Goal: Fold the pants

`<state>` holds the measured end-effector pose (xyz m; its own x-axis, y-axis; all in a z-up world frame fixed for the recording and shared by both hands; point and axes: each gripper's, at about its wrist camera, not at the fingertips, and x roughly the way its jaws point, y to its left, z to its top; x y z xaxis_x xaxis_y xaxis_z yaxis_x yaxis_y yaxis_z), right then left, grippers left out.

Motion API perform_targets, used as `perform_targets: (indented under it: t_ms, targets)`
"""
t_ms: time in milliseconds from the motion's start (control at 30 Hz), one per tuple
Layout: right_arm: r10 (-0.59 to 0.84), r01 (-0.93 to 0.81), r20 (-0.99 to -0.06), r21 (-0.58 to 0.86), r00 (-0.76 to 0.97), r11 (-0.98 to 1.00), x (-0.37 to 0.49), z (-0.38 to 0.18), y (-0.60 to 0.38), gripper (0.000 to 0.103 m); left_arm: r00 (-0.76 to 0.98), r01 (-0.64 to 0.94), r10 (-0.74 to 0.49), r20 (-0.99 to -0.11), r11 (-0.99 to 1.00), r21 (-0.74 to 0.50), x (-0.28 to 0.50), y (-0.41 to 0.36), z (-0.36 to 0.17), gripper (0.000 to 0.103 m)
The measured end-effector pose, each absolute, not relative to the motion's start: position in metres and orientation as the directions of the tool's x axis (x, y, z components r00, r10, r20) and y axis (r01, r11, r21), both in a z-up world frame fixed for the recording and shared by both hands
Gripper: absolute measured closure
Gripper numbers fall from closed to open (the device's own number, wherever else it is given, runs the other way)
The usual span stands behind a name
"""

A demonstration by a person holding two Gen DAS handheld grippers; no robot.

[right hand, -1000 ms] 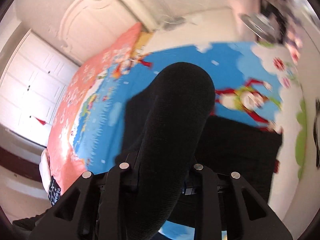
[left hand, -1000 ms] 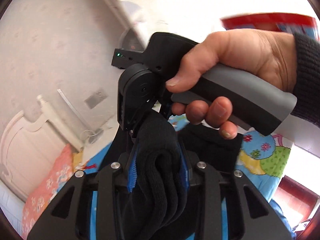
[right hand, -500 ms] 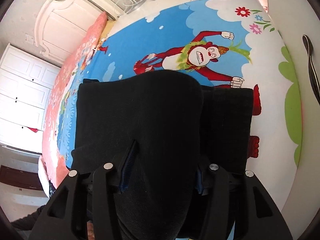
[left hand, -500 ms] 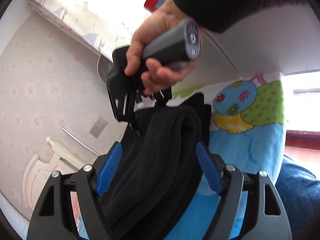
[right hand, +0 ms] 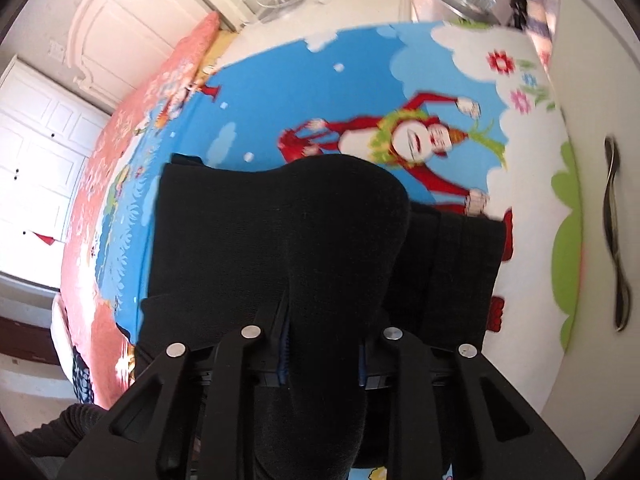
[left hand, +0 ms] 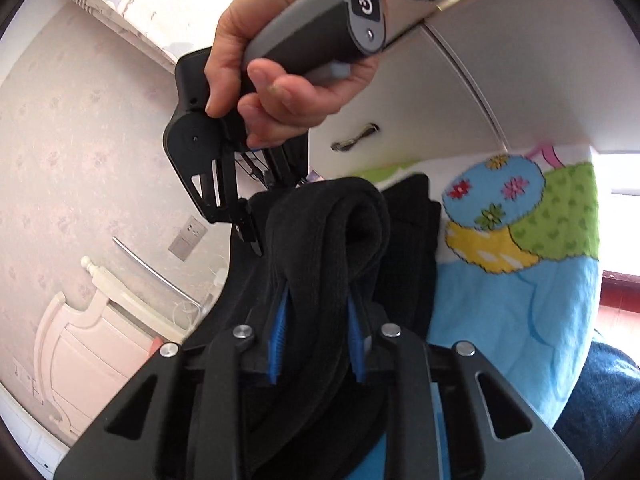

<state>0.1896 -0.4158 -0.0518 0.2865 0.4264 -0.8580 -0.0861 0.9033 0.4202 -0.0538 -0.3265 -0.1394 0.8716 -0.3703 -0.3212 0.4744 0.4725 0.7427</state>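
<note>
Both grippers are closing on a bunched fold of the pants over the bed.

The left gripper (left hand: 318, 340) and right gripper (right hand: 322, 354) are each narrowing onto thick black pants (right hand: 280, 240), cloth pinched between the pads. Part is already lying flat and squared on the blanket (right hand: 280, 92); this held fold is likely still waiting to be laid. Open blanket is lying beyond; a cabinet (left hand: 500, 92) is crowding one side.

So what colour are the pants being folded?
Plain black pants, clearest in the right wrist view.
</note>
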Motion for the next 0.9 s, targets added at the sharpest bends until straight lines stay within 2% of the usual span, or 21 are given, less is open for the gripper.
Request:
perform_targets:
  t_ms: [233,433,533,600,633,700,733,800,900]
  targets:
    - [0.303,-0.104,-0.901,0.284,0.312,0.953,0.199,-0.032,-0.415,0.08,0.875,0.455,-0.385,-0.294,0.443,0.773,-0.041,-0.353,-0.122,0.077]
    - [0.259,-0.089,-0.913,0.243,0.314,0.966,0.198,-0.059,-0.428,0.08,0.872,0.464,-0.365,-0.326,0.406,0.787,-0.038,-0.376,-0.143,0.077]
    - [0.182,-0.101,-0.919,0.156,0.349,0.983,0.193,-0.078,-0.429,0.076,0.869,0.473,-0.354,-0.345,0.392,0.789,-0.037,-0.386,-0.16,0.077]
    - [0.147,-0.085,-0.909,0.123,0.389,0.989,0.189,-0.082,-0.431,0.064,0.869,0.475,-0.357,-0.343,0.404,0.782,-0.036,-0.389,-0.163,0.074]
    - [0.127,-0.083,-0.908,0.102,0.4,0.991,0.188,-0.082,-0.43,0.062,0.86,0.492,-0.37,-0.351,0.416,0.765,-0.036,-0.388,-0.162,0.068]
    - [0.051,-0.085,-0.898,0.015,0.436,0.996,0.183,-0.081,-0.423,0.047,0.833,0.534,-0.415,-0.366,0.425,0.731,-0.038,-0.383,-0.156,0.05]
    - [0.011,-0.083,-0.891,-0.03,0.454,0.996,0.182,-0.081,-0.42,0.044,0.809,0.564,-0.456,-0.371,0.425,0.708,-0.041,-0.376,-0.15,0.043]
    - [-0.014,-0.075,-0.883,-0.055,0.468,0.996,0.179,-0.079,-0.419,0.043,0.768,0.609,-0.531,-0.358,0.431,0.666,-0.052,-0.357,-0.136,0.043]
    - [-0.11,0.011,-0.854,-0.121,0.508,0.993,0.169,-0.058,-0.425,0.042,0.716,0.691,-0.573,-0.399,0.5,0.522,-0.057,-0.312,-0.112,0.043]
